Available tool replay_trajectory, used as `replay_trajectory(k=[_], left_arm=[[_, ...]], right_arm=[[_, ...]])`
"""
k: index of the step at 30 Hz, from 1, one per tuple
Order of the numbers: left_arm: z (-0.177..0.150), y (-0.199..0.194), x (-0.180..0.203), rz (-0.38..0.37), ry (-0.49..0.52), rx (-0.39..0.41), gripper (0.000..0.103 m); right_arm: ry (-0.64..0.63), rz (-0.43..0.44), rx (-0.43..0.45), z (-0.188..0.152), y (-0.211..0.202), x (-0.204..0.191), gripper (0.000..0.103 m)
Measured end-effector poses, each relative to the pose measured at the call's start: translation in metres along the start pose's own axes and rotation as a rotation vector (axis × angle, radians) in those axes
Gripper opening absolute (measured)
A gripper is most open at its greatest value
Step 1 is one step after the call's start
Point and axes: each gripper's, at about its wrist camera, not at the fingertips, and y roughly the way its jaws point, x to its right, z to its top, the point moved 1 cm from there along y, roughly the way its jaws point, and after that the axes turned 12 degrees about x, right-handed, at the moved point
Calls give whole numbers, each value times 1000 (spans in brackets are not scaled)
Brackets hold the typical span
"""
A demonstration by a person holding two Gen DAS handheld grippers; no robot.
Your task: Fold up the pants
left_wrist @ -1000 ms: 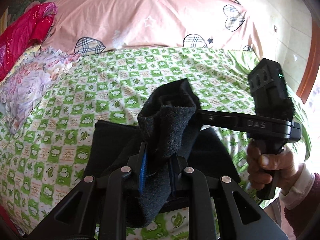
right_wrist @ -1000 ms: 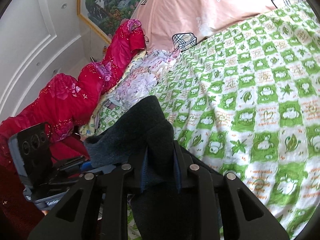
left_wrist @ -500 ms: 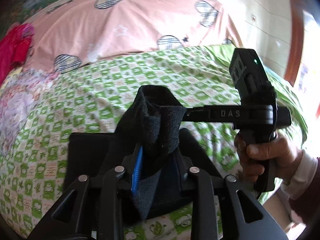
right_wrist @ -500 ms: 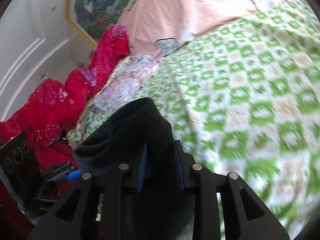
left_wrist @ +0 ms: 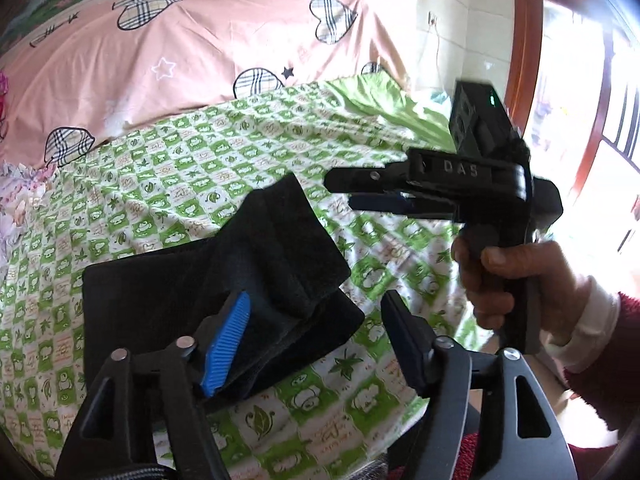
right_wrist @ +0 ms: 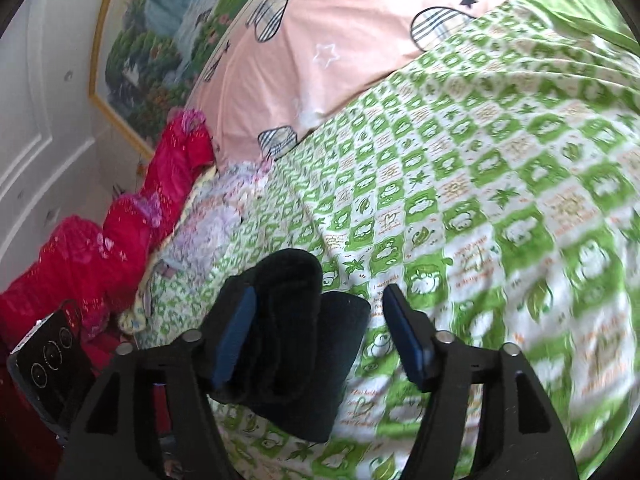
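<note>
The black pants (left_wrist: 208, 292) lie folded on the green checked bedspread (left_wrist: 200, 168), with a loose flap raised at their right end. My left gripper (left_wrist: 316, 340) is open just above the pants' near right corner, its blue pad beside the cloth. My right gripper (left_wrist: 340, 190) shows from the side in the left wrist view, held in a hand above the bedspread to the right of the pants. In the right wrist view my right gripper (right_wrist: 320, 328) is open, with the folded pants (right_wrist: 296, 344) below between its fingers.
A pink pillow with checked hearts (left_wrist: 180, 52) lies along the head of the bed. Red cloth (right_wrist: 104, 248) and a flowered cloth (right_wrist: 208, 224) lie at the bed's left side. A bright doorway (left_wrist: 580, 100) stands at the right.
Both grippers were shut on the black cloth and held it up. Now both are open, and the pants have dropped onto the bedspread. The right gripper has drawn back to the right.
</note>
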Motion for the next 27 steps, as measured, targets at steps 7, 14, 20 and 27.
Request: replay_trajectory(k=[7,14,20,27], left_arm=[[9,-26,-53,64,-159,25,75],[4,-37,-104,167,-259,28,76],[-3,-38,-129,200,-315,19,79],[-10,-27,-147,232,-339,-19,80]], right_arm=[[-29,-72,-13,-13,2,-23,76],[-128,-177,10,-7,8,-54,77],[-138,-249,28,-5,14,-64,83],[-128,-278,-23,-21,29,-62,83]])
